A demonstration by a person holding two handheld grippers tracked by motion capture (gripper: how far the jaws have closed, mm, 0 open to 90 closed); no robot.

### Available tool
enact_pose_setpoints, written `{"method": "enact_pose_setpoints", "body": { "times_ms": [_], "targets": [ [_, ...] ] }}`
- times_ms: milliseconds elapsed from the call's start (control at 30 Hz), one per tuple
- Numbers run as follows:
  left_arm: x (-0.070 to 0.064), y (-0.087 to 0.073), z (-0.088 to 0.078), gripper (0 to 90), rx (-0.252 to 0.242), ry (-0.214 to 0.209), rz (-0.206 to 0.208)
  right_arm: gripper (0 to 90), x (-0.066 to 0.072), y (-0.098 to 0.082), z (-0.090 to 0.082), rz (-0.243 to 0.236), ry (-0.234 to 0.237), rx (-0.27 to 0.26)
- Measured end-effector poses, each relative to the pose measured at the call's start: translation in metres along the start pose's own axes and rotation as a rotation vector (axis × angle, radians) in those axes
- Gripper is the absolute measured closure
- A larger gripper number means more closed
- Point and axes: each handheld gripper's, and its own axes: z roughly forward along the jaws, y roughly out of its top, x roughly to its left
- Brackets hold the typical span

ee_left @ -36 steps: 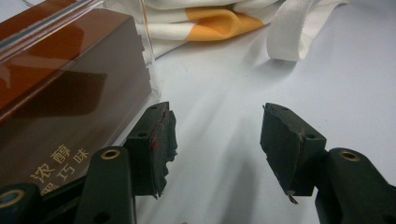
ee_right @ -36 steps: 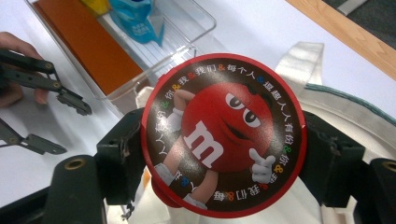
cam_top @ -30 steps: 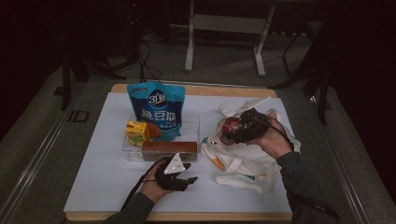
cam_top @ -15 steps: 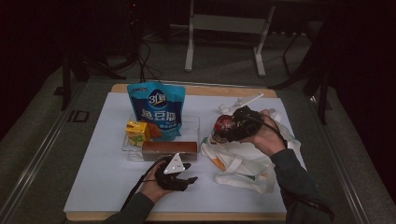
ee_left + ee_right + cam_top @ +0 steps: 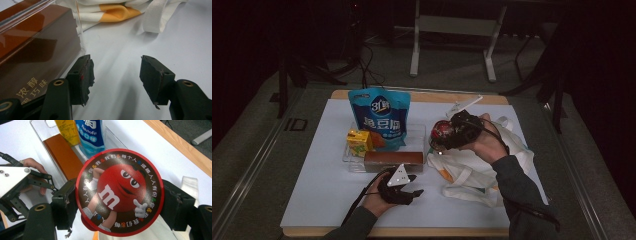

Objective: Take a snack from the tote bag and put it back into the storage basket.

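Note:
My right gripper [image 5: 443,141] [image 5: 120,205] is shut on a round red M&M's tin [image 5: 443,131] [image 5: 120,196], held in the air over the left edge of a white cloth bag [image 5: 472,167] with orange patches. My left gripper [image 5: 408,186] [image 5: 116,77] rests low on the white table, jaws open and empty, right beside a brown chocolate box [image 5: 393,160] [image 5: 32,50]. That box lies at the front of a clear plastic tray [image 5: 349,160] along with a blue tofu-snack pouch [image 5: 379,117] and a yellow drink carton [image 5: 358,141].
The white tabletop [image 5: 322,200] has a wooden far edge [image 5: 422,96]. The bag's straps [image 5: 155,17] lie on the table ahead of the left gripper. A white object [image 5: 464,106] lies near the far edge. Dark floor and stand legs surround the table.
The right gripper has carried the tin leftward and slightly forward from above the bag towards the tray. The left gripper has stayed put.

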Motion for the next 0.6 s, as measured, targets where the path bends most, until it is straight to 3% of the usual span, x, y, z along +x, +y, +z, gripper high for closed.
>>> {"method": "enact_pose_setpoints", "body": {
  "times_ms": [600],
  "targets": [
    [0.000,0.000,0.000,42.4,0.000,0.000,0.000,25.4,0.009,0.017,0.019,-0.025,0.021,-0.004]
  ]
}}
